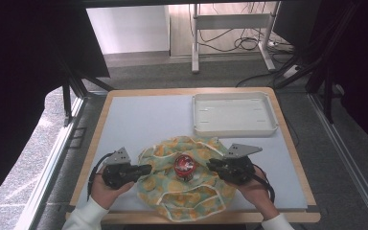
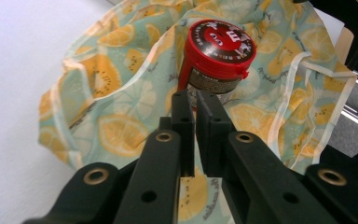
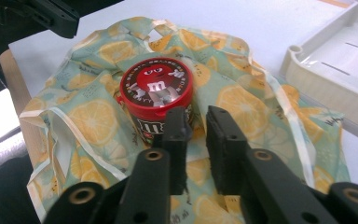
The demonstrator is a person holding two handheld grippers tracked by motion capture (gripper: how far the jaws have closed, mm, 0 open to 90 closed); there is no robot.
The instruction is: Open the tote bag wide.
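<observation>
Two hands in at the near edge of the surface [image 1: 139,115], one claw in each. The left hand [image 1: 106,191] sits low at the near left, wrist in a white sleeve, and its left claw [image 1: 146,169] lies almost flat, pointing right toward the middle. The right hand [image 1: 256,189] mirrors it on the near right, with the right claw [image 1: 211,164] pointing left and slightly away.

In the left gripper view the left claw [image 2: 195,98] has its jaws drawn narrow, only a slim slit between them, nothing gripped; the tips sit just short of the tub's side. In the right gripper view the right claw [image 3: 197,116] is a touch wider, a small gap, also holding nothing, its tips just beside the tub.

Between the two claws stands one tub [image 1: 184,166], upright, red lid with a candy face on top, dark label on the side. It rests on one cloth [image 1: 182,187], pale green with lemon slices and cream trim, spread and rumpled across the near middle of the surface, its near hem reaching the wooden edge.

Farther back, on the right, one tray [image 1: 233,127], white, shallow, well apart from the cloth.

Count: two claws, one tub, one cloth, one tray.
</observation>
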